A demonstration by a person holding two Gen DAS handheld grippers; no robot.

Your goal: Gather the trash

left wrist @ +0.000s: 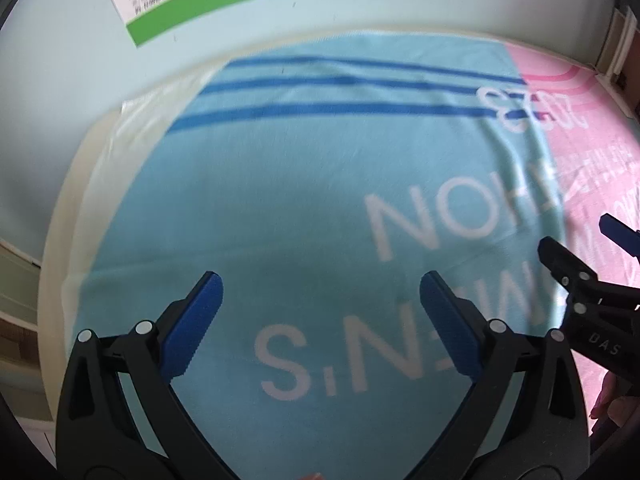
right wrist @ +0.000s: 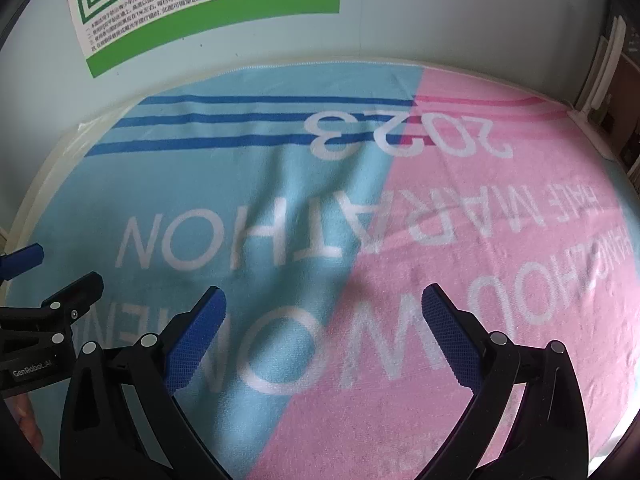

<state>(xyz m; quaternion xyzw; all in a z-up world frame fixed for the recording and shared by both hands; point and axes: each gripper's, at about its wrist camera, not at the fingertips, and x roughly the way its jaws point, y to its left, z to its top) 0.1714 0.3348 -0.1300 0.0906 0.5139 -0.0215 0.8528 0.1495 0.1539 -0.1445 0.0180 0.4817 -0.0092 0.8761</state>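
No trash shows in either view. My left gripper (left wrist: 320,284) is open and empty above the light-blue half of a towel (left wrist: 304,200). My right gripper (right wrist: 324,296) is open and empty above the line where the towel (right wrist: 280,208) turns from blue to pink. The right gripper also shows at the right edge of the left wrist view (left wrist: 580,248). The left gripper shows at the left edge of the right wrist view (right wrist: 52,272). A small orange-red bit (left wrist: 314,477) peeks at the bottom edge of the left wrist view; I cannot tell what it is.
The towel, with white letters and "2023", covers a white table (left wrist: 100,148). A pale wall (right wrist: 400,20) with a green-and-white poster (right wrist: 208,4) stands right behind it. A white frame (right wrist: 600,80) stands at the far right corner.
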